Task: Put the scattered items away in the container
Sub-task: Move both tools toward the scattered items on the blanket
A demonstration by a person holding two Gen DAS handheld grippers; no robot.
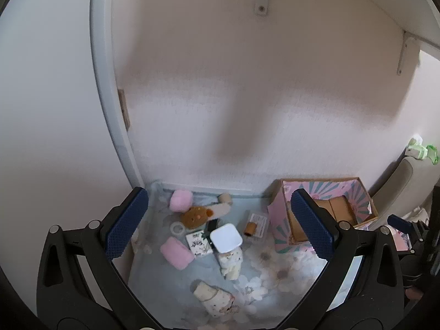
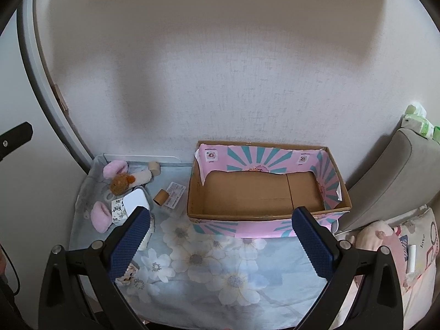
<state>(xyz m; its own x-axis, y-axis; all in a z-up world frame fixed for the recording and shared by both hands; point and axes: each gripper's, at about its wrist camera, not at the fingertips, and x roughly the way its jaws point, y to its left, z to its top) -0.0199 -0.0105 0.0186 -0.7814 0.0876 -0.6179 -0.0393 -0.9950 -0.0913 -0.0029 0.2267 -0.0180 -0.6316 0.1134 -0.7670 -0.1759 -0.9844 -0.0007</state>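
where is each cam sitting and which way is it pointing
Left wrist: sits on the left claw, angled down at the scattered items, such as the white-lidded jar; its open fingers show, plus the right claw at the right edge.
Right wrist: sits on the right claw, angled down at the empty cardboard box; its open fingers show.
Shared: box, brown plush toy, floral cloth.

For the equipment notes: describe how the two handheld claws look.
Both match: the left claw and right claw each have glossy black angular arms with round silver rivets, ending in flat rectangular fingers faced with dark blue dimpled rubber.
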